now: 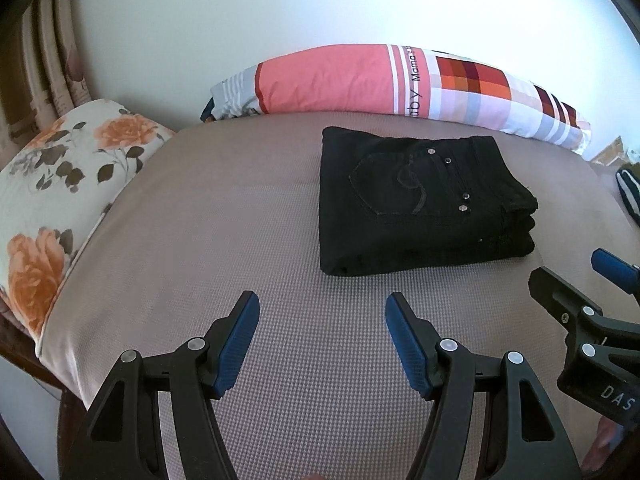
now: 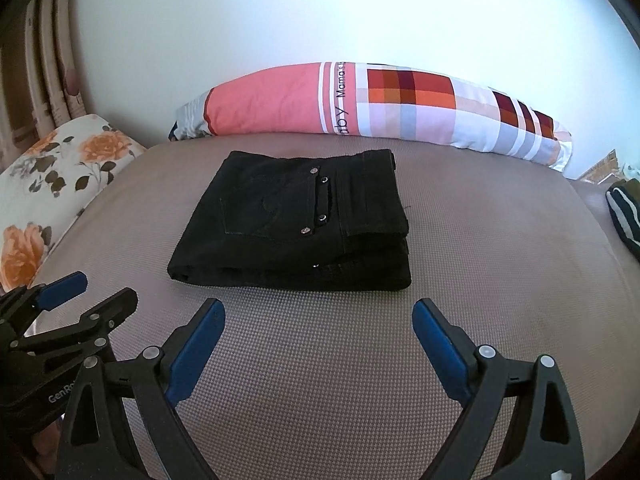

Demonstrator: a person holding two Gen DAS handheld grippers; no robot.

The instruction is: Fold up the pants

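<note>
Left tool [image 1: 322, 308] and right tool [image 2: 318, 314], both spread wide and empty, hover side by side above the bed [image 2: 320, 360]. Just beyond their fingertips lie the black pants [image 2: 296, 224], folded into a compact stack, pocket uppermost. Behind them, a striped pillow [image 2: 372, 102]; at left, a floral pillow [image 1: 60, 184].

Both wrist views face the folded pants [image 1: 420, 204] closely, side by side, seemingly.

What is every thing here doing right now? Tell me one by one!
black pants: folded into a neat stack, lying on the bed, nothing touching them
left gripper: open, empty
right gripper: open, empty
long checked pillow: lying along the wall
flowery pillow: lying at the bed's edge
</note>
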